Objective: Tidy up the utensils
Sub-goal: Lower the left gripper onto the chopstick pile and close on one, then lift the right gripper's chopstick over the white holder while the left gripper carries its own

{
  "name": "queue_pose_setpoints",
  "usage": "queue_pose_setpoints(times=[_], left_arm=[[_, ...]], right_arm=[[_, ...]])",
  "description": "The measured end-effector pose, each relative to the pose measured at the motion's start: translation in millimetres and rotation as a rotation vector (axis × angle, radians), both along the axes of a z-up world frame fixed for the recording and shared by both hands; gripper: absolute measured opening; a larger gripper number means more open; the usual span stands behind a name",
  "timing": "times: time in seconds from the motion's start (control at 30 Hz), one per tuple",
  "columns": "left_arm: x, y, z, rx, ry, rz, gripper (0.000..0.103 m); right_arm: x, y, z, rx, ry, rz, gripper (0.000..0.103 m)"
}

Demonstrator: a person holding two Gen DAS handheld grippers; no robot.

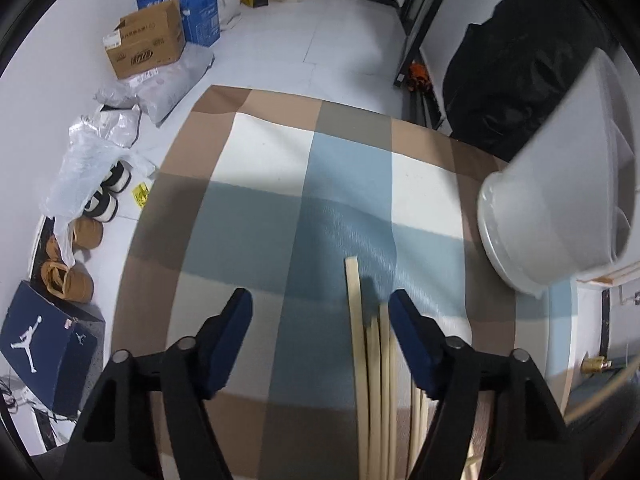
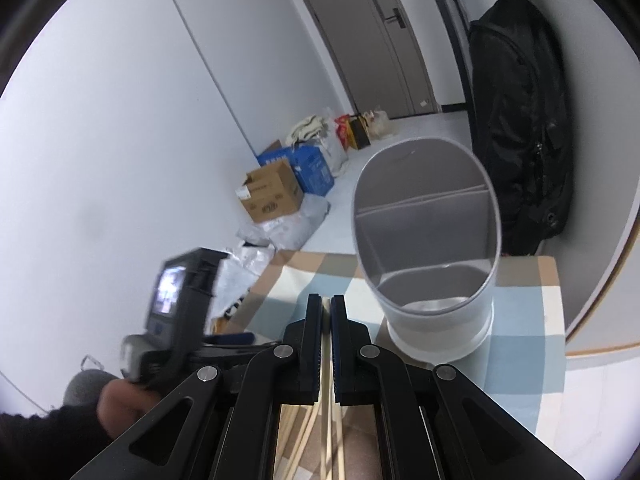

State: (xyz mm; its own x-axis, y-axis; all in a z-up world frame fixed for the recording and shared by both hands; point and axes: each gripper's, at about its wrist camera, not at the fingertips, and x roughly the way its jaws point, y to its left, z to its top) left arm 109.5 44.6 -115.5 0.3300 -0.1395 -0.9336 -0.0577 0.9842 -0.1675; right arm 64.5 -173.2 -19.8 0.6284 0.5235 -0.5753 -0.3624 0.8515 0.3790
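My left gripper [image 1: 320,312] is open and empty above the checked tablecloth [image 1: 260,208]. Several pale wooden chopsticks [image 1: 372,360] lie on the cloth between its fingers, close to the right finger. A white divided utensil holder [image 1: 560,200] stands at the right of the table; in the right wrist view the holder [image 2: 432,256] is just ahead and right, with nothing showing in its compartments. My right gripper [image 2: 327,308] is shut on a single chopstick [image 2: 326,380], lifted above more chopsticks [image 2: 304,440] on the table. The left gripper's body [image 2: 176,312] shows at the left.
Cardboard boxes [image 1: 148,40], plastic bags [image 1: 92,148], shoes [image 1: 68,272] and a dark shoebox [image 1: 44,344] line the floor left of the table. A black jacket [image 2: 516,128] hangs at the right by the wall. A door [image 2: 360,32] is at the far end.
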Motion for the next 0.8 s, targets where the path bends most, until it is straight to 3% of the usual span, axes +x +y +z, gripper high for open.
queue_pose_setpoints(times=[0.13,0.23,0.3,0.37,0.43,0.57,0.8], left_arm=[[7,-4,-5,0.015,0.021,0.026,0.054],[8,-12,-4,0.056,0.024,0.001,0.036],[6,-13,-4,0.076,0.021,0.001,0.018],[8,-10,-5,0.056,0.026,0.01,0.003],[10,-5,-6,0.018,0.026,0.024,0.003],[10,1,-1,0.014,0.003,0.062,0.003],[-3,11,27,-0.025,-0.098,0.083,0.003]], right_arm=[[-1,-7,4,0.008,-0.016,0.0,0.003],[-3,-16,9,0.031,-0.017,-0.003,0.003],[-2,-18,9,0.041,-0.011,-0.008,0.004],[-1,-22,9,0.051,-0.007,-0.013,0.004],[-2,-25,10,0.062,-0.007,-0.022,0.004],[-7,-27,12,0.06,-0.023,-0.028,0.004],[-11,-28,14,0.045,-0.049,-0.042,0.003]])
